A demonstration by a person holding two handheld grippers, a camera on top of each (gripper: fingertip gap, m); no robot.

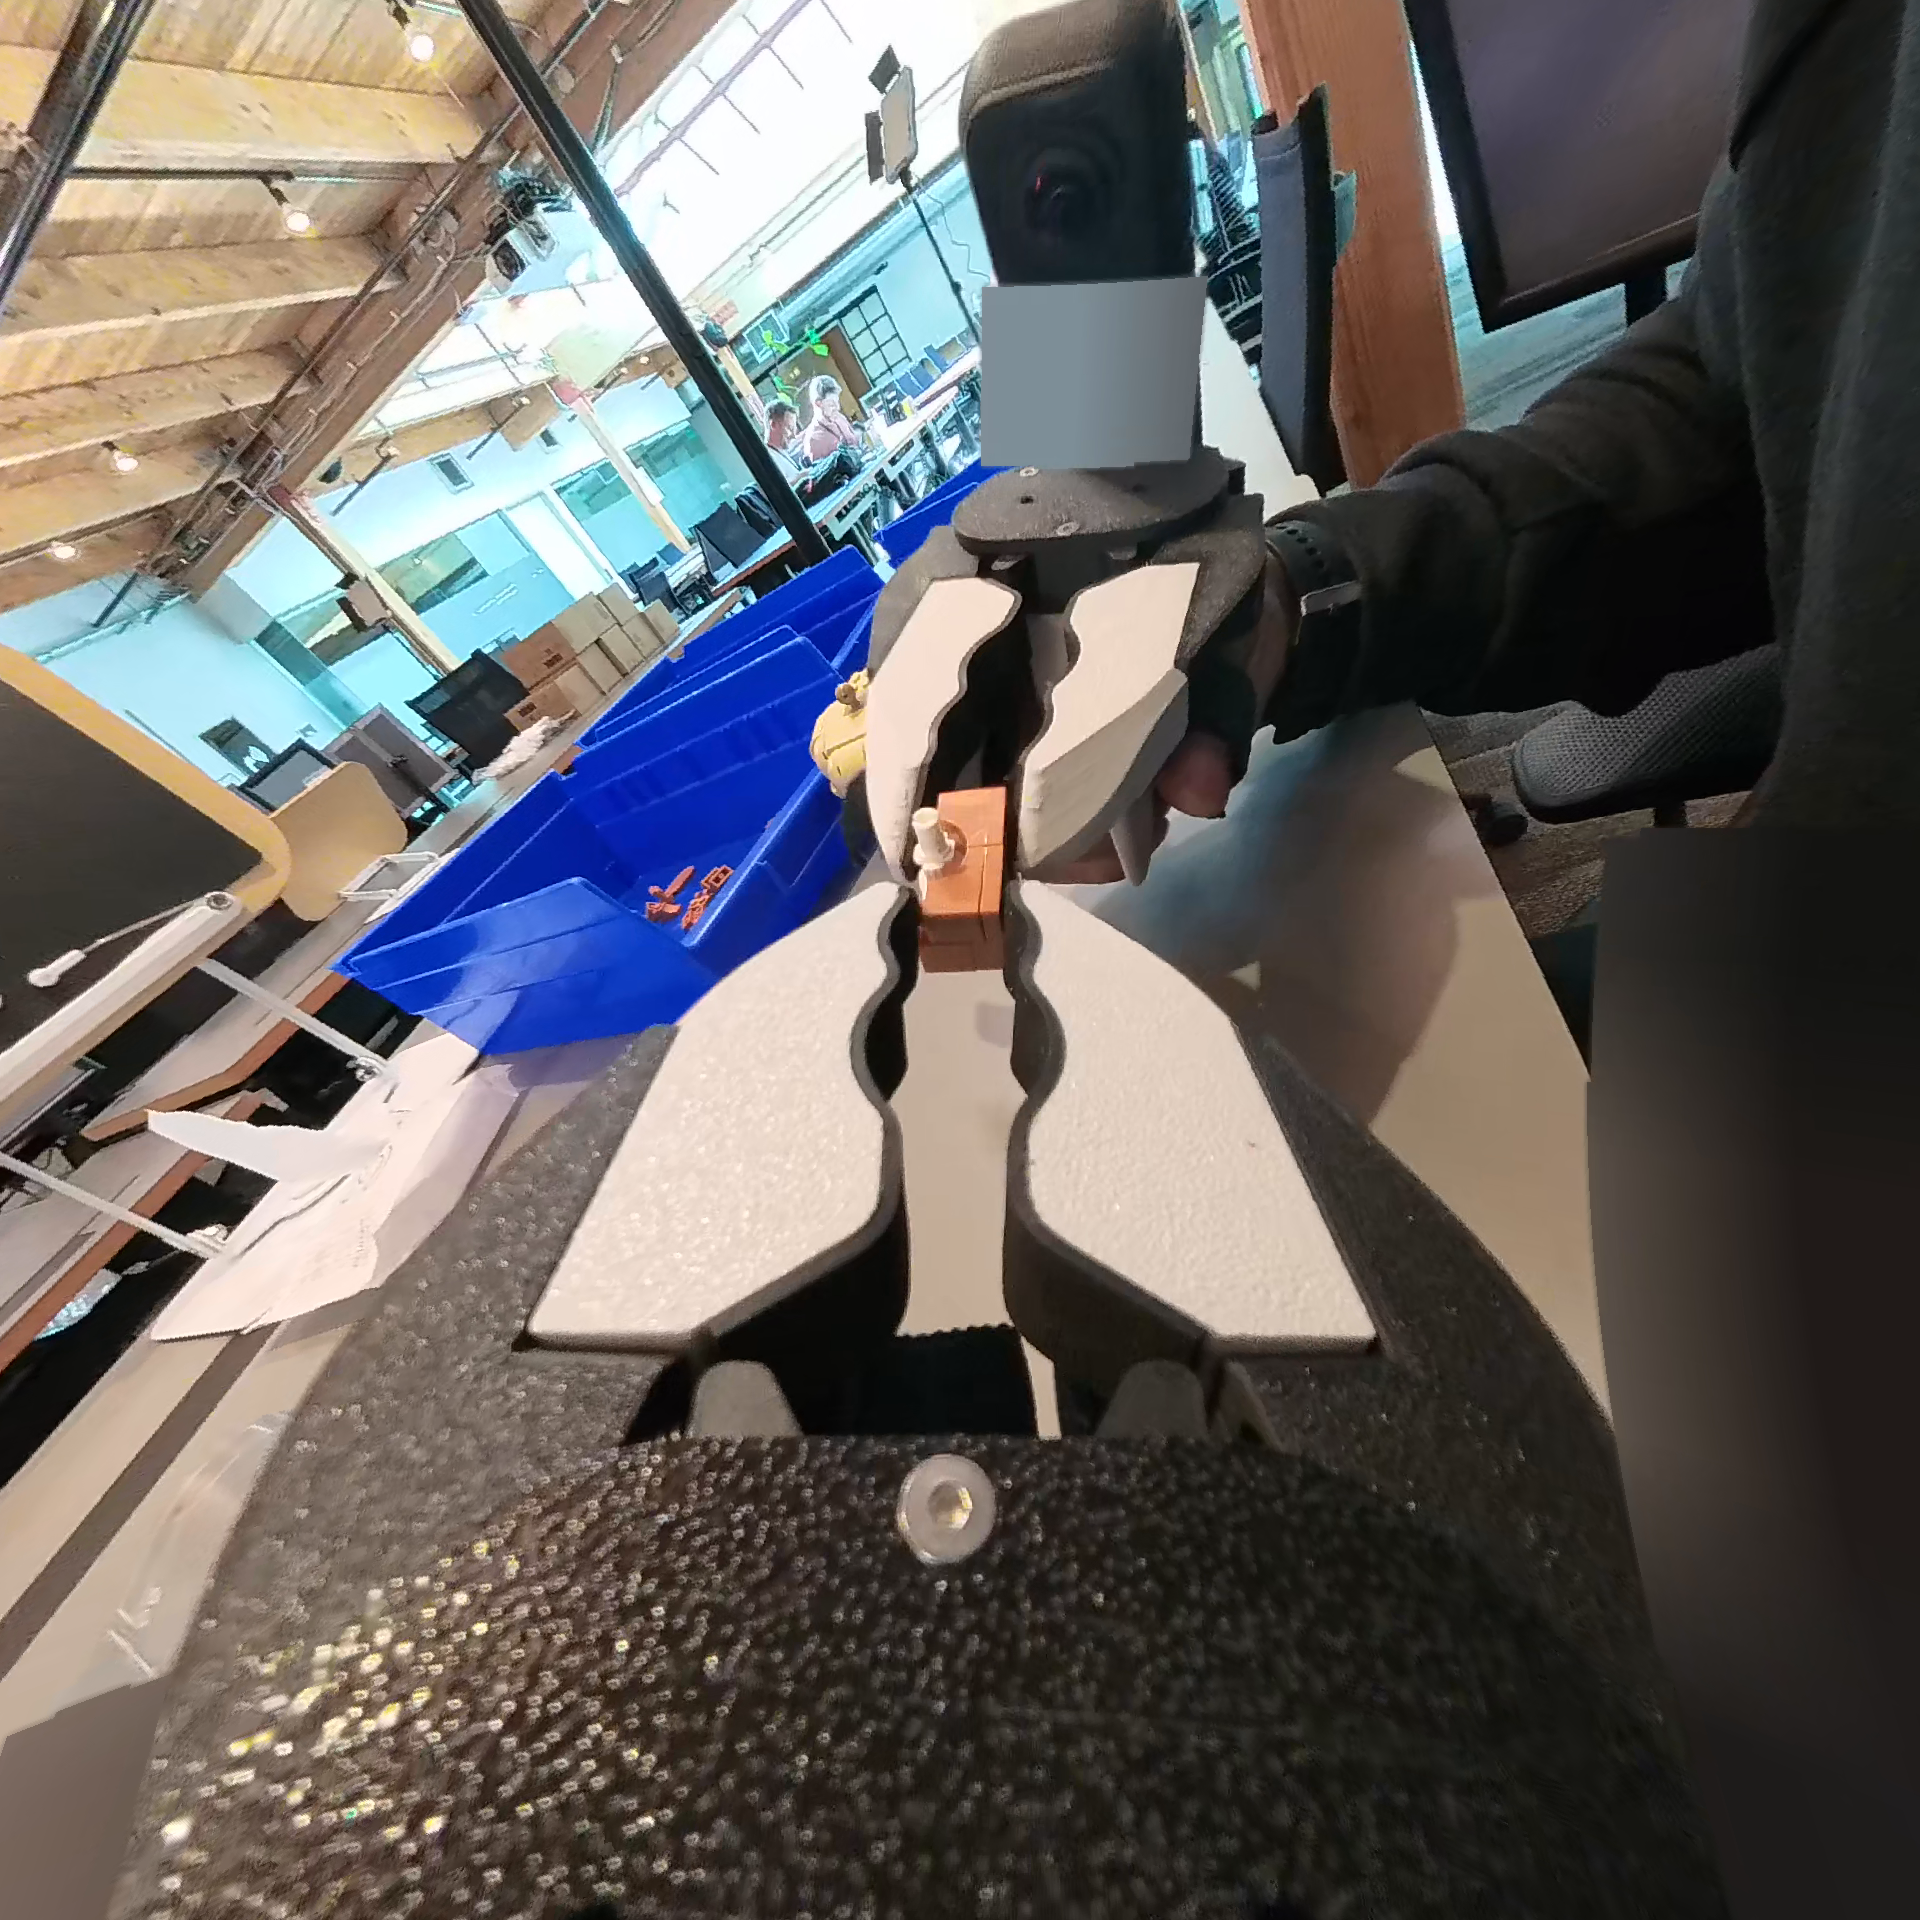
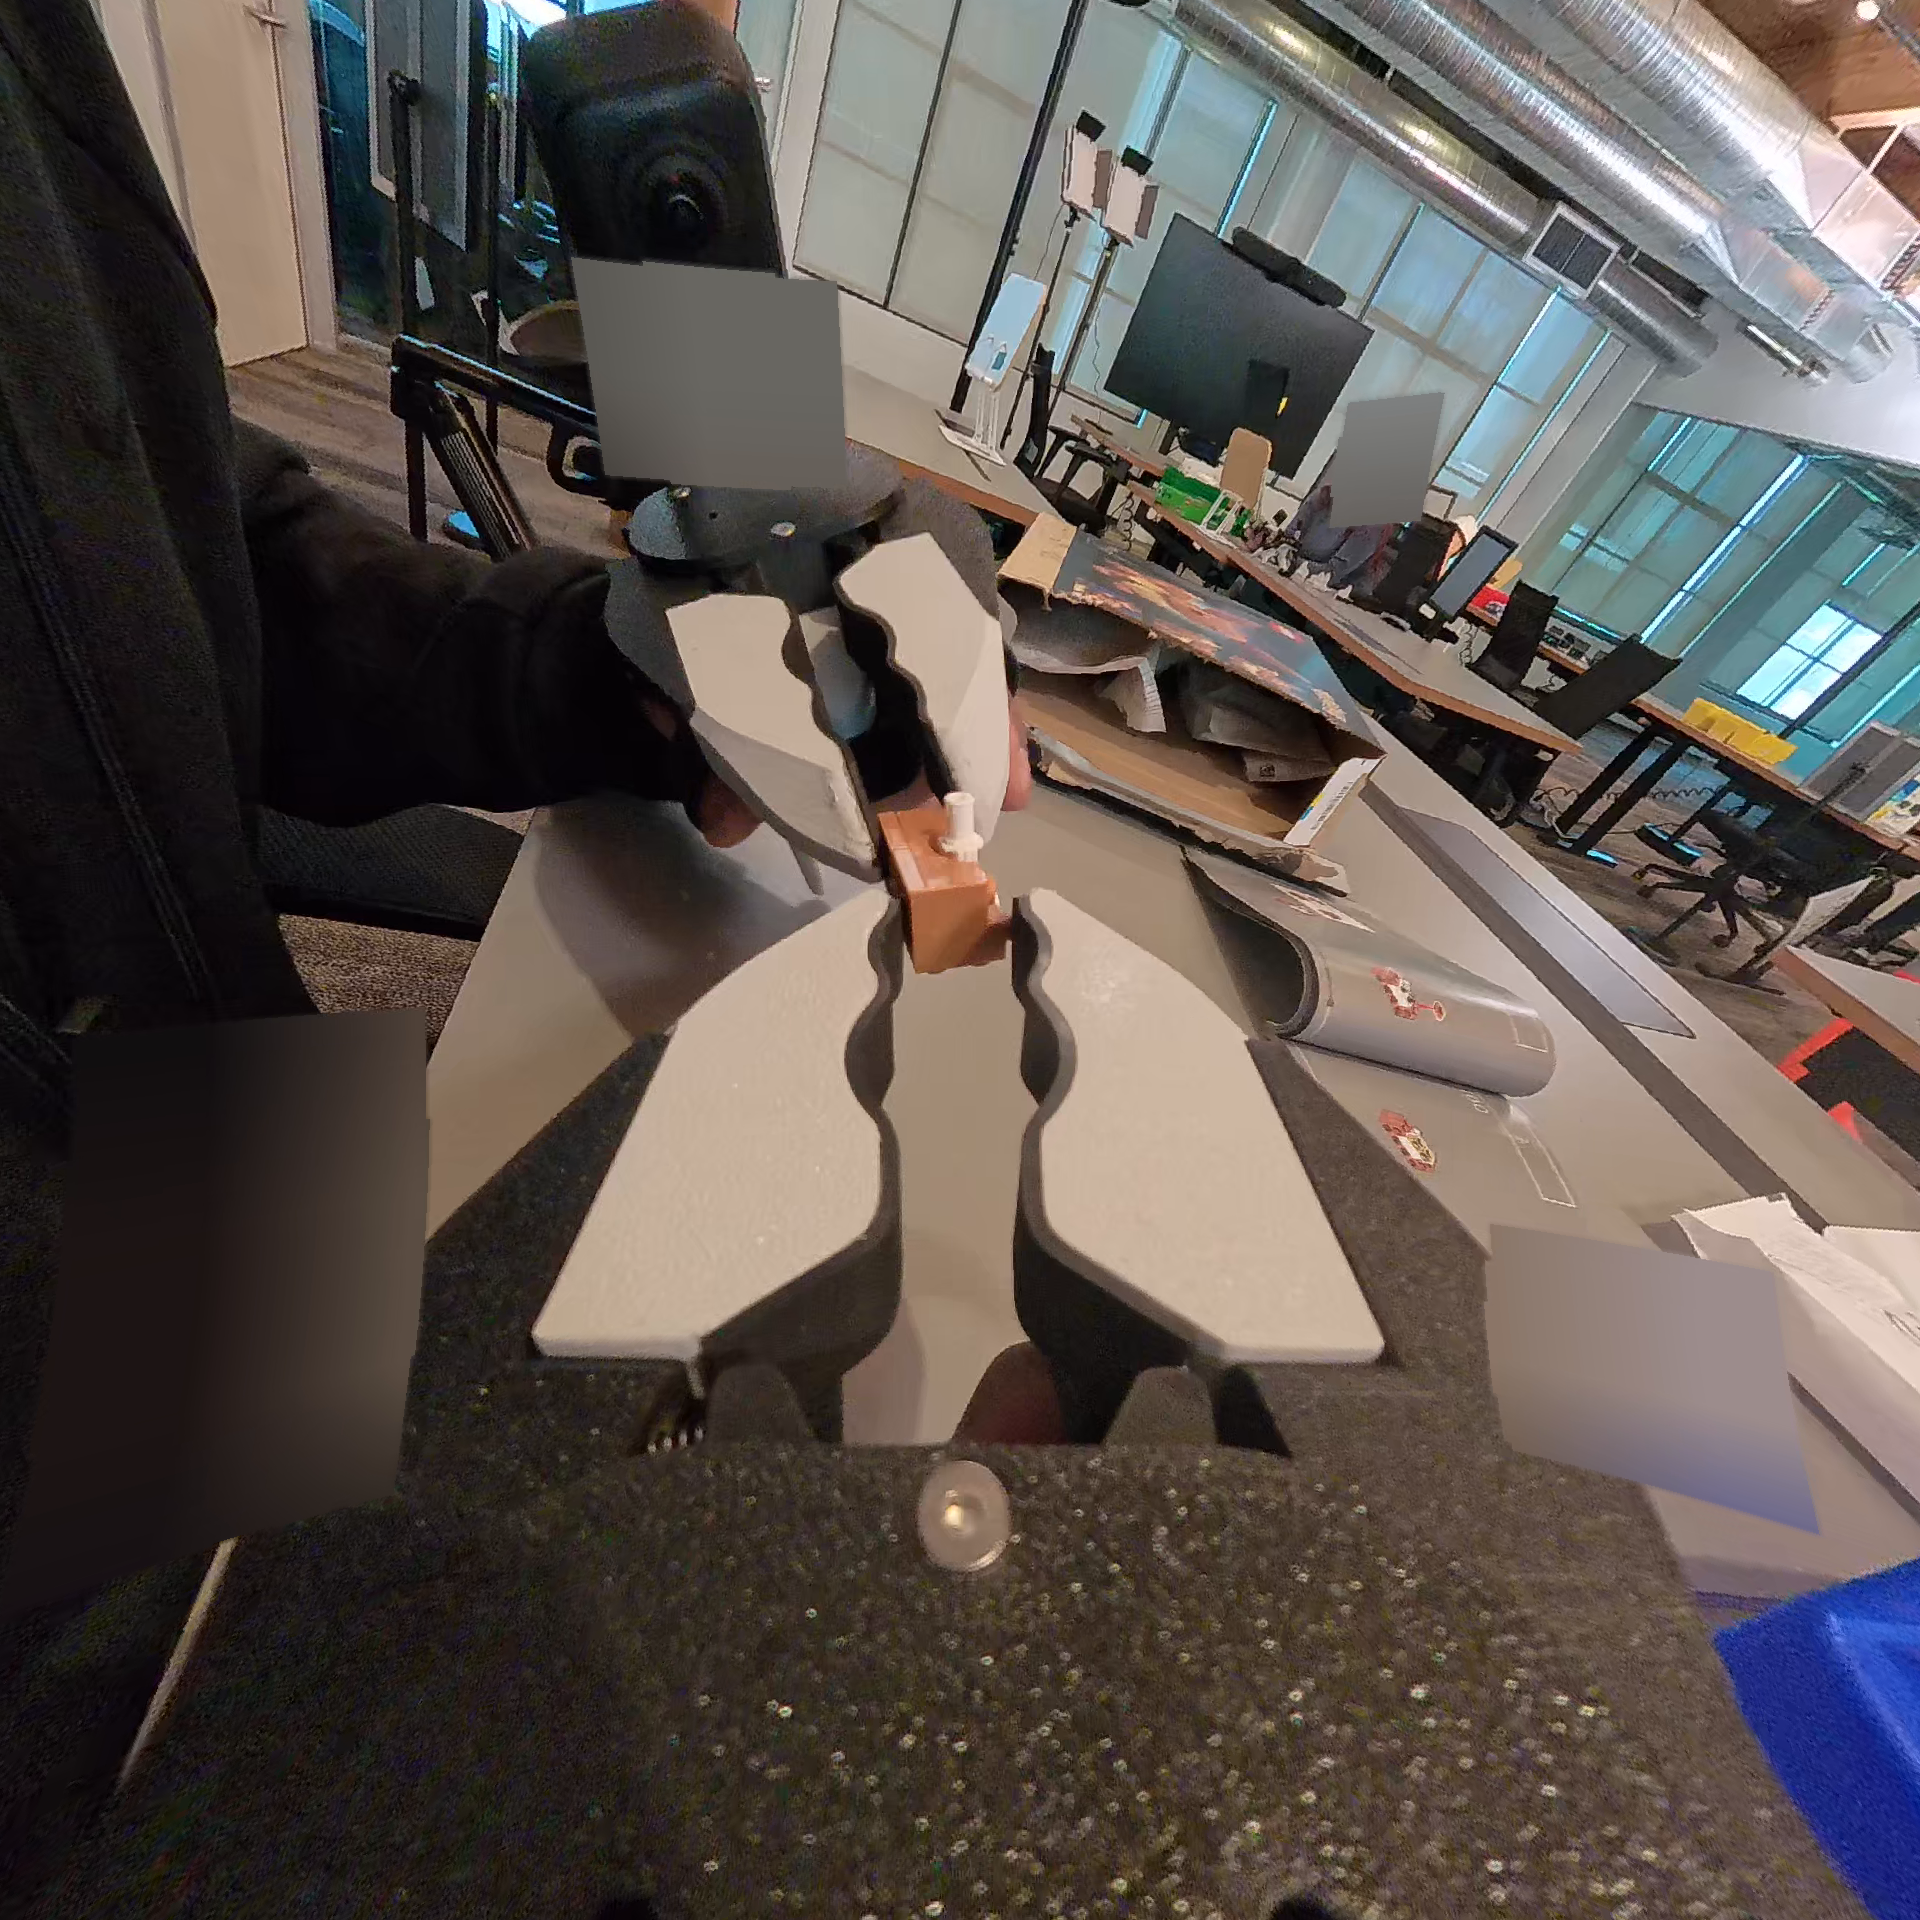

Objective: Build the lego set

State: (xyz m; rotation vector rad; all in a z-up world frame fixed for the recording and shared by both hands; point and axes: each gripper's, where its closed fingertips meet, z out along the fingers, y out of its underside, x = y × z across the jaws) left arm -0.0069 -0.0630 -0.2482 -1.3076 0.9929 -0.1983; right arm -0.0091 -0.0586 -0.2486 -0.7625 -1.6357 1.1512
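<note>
Here, I see both grippers meeting tip to tip above the grey table (image 1: pixel 1351 1039), each pinching the same small brown block (image 1: pixel 966 894).

Far left in the left wrist view lie white papers (image 1: pixel 322 1226) and a row of blue bins (image 1: pixel 582 935); the nearest bin holds a few small brown pieces (image 1: pixel 686 896). A yellow toy piece (image 1: pixel 844 740) peeks out just behind the far gripper.

My left gripper (image 1: pixel 961 920) has its fingers pressed on the near end of the block. The right gripper (image 2: pixel 951 920) clamps the other end, and a small white peg (image 2: pixel 961 826) stands up from the block's top, touching one finger of the left gripper.

Right of the block in the right wrist view, a torn cardboard box (image 2: pixel 1226 727) sits farther back and a curled grey booklet (image 2: pixel 1392 987) lies nearer.
</note>
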